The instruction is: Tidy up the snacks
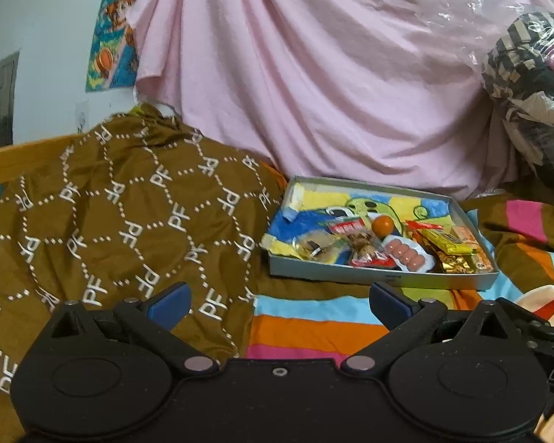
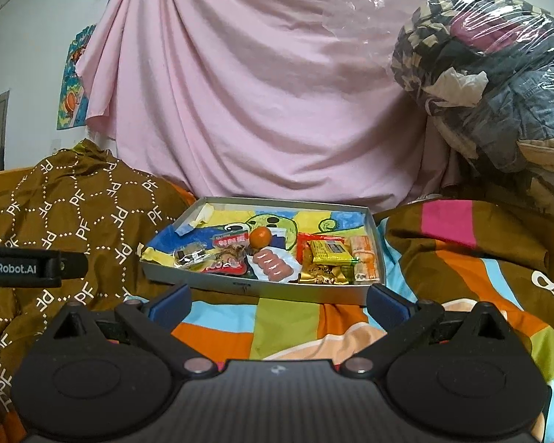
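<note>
Several snack packets (image 2: 325,253), possibly 1 orange (image 2: 259,236), in tray (image 2: 255,289).

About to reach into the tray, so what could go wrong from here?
The tray sits on soft, rumpled bedding, so pressing down may tip it. The snacks are crowded: the round orange one could roll, and the sausage pack overlaps its neighbours, so the jaws may drag those along.

Both wrist cams low over bedspread (image 2: 291,317), facing snack tray (image 1: 380,278) nearby; left cam sits further left.
</note>
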Available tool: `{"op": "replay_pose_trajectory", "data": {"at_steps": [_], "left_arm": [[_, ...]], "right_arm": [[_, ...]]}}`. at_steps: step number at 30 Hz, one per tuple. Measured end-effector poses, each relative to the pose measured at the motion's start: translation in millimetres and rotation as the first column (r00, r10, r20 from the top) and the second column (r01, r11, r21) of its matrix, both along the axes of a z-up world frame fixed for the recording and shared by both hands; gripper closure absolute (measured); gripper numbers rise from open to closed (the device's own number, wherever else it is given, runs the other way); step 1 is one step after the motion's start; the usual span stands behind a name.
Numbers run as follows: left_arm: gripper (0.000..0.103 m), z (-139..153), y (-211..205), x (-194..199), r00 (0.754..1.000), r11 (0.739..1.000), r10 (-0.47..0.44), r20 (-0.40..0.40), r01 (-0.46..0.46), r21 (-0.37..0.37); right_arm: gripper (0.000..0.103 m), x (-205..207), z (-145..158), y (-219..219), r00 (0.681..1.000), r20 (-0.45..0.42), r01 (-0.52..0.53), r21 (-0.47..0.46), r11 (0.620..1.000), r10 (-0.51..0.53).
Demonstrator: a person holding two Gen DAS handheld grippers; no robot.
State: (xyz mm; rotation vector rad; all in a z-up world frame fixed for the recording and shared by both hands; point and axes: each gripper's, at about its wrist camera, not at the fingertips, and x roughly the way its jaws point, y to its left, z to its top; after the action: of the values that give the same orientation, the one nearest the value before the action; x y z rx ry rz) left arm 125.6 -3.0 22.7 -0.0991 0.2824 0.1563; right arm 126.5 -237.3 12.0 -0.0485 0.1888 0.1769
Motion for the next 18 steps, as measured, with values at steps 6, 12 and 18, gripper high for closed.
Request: {"op": "replay_pose_trajectory", "data": {"at_steps": [6, 12, 18], "left_arm": [[0.001, -7.8, 7.5, -8.5, 1.000, 1.000, 0.011, 0.026, -0.011, -0.020], [0.001, -16.1, 11.8, -11.5, 1.000, 1.000, 0.002, 0.004, -0.002, -0.013], [0.001, -20.4, 19.8, -14.8, 1.000, 1.000, 0.003, 0.001, -0.003, -0.028]], "right_arm": [[0.000, -1.8, -8.1, 4.3, 1.000, -0.017, 0.024, 0.016, 1.000, -0.024], [0.000, -6.0, -13.0, 4.2, 0.999, -0.033, 0.043, 0.042, 0.998, -0.041], [0.000, -15.5, -17.4, 5.1, 0.997, -0.037, 0.074, 0.054, 0.996, -0.072]]}}
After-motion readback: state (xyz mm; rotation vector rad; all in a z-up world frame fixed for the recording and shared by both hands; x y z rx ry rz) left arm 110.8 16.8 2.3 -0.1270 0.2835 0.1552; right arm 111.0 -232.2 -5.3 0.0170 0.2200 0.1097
